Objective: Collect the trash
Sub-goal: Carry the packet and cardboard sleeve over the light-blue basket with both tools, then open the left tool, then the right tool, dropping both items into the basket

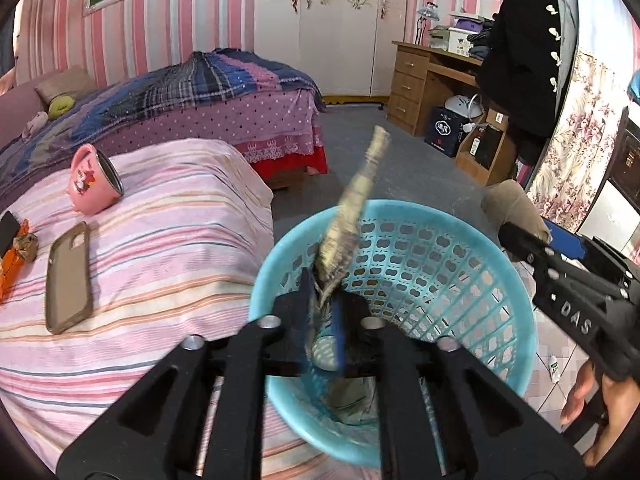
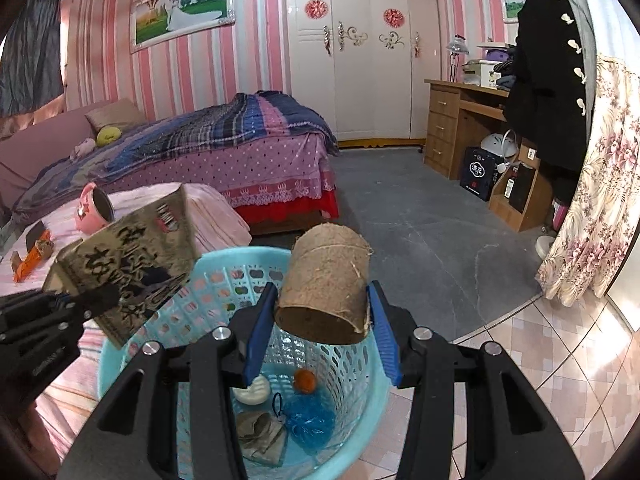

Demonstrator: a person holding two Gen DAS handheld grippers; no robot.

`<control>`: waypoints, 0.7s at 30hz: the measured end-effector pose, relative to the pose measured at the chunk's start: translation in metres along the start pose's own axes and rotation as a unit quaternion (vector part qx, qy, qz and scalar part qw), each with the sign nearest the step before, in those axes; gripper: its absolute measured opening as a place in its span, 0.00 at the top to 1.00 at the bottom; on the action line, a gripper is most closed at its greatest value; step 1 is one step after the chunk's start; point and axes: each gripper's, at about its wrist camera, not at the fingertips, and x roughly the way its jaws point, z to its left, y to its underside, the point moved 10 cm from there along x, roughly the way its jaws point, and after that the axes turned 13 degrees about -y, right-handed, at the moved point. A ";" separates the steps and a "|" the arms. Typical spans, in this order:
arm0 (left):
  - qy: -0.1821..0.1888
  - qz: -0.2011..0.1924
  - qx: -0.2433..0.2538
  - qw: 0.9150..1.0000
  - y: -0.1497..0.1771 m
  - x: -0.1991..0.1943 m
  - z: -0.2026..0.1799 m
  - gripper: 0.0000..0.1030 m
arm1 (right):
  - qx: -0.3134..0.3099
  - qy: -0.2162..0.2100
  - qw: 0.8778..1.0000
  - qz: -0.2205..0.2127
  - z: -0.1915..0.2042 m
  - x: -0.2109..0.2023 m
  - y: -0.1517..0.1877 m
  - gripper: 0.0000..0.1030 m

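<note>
A light blue perforated basket (image 1: 500,248) (image 2: 200,280) stands on the floor beside the striped table. My left gripper (image 1: 324,312) is shut on a flat gold printed wrapper (image 1: 356,200), held edge-up over the basket; in the right wrist view the wrapper (image 2: 132,248) hangs over the basket's left rim. My right gripper (image 2: 320,320) is shut on a brown cardboard tube (image 2: 326,284), held above the basket; the tube (image 1: 512,204) shows at the basket's right rim in the left wrist view. Several pieces of trash (image 2: 280,412) lie at the basket's bottom.
The pink striped table (image 1: 160,240) holds a tipped pink mug (image 1: 94,180), a phone case (image 1: 68,276) and an orange wrapper (image 1: 12,268). A bed (image 1: 200,92) stands behind it. A wooden desk (image 1: 424,76), hanging black coat (image 1: 520,40) and floral curtain (image 1: 580,128) stand at right.
</note>
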 end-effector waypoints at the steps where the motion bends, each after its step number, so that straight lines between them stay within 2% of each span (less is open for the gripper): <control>1: 0.003 0.005 -0.003 1.000 0.000 0.003 0.000 0.60 | -0.005 0.001 1.000 0.005 -0.001 0.001 0.002 0.55; 2: 0.004 0.005 -0.008 1.000 0.000 0.004 0.002 0.48 | -0.007 0.002 1.000 0.006 -0.001 0.001 0.003 0.55; 5: 0.006 0.005 -0.010 1.000 0.000 0.008 0.007 0.45 | -0.006 0.002 1.000 0.011 -0.004 0.003 0.003 0.55; 9: -0.015 0.001 -0.019 1.000 -0.001 0.011 0.022 0.25 | -0.006 0.002 1.000 0.013 -0.001 0.005 0.003 0.55; 14: -0.045 -0.013 -0.027 0.999 -0.007 0.008 0.058 0.15 | -0.008 -0.003 1.000 0.013 0.003 0.009 0.003 0.55; 17: -0.063 -0.019 -0.039 0.997 -0.009 0.003 0.082 0.10 | -0.006 -0.006 1.000 0.010 0.010 0.011 0.002 0.50; 19: -0.070 -0.019 -0.049 0.996 -0.009 0.000 0.097 0.09 | -0.005 -0.006 1.000 0.005 0.016 0.011 0.000 0.34; 21: -0.075 -0.020 -0.056 0.995 -0.009 -0.003 0.112 0.08 | -0.007 -0.003 1.000 0.002 0.023 0.013 -0.002 0.22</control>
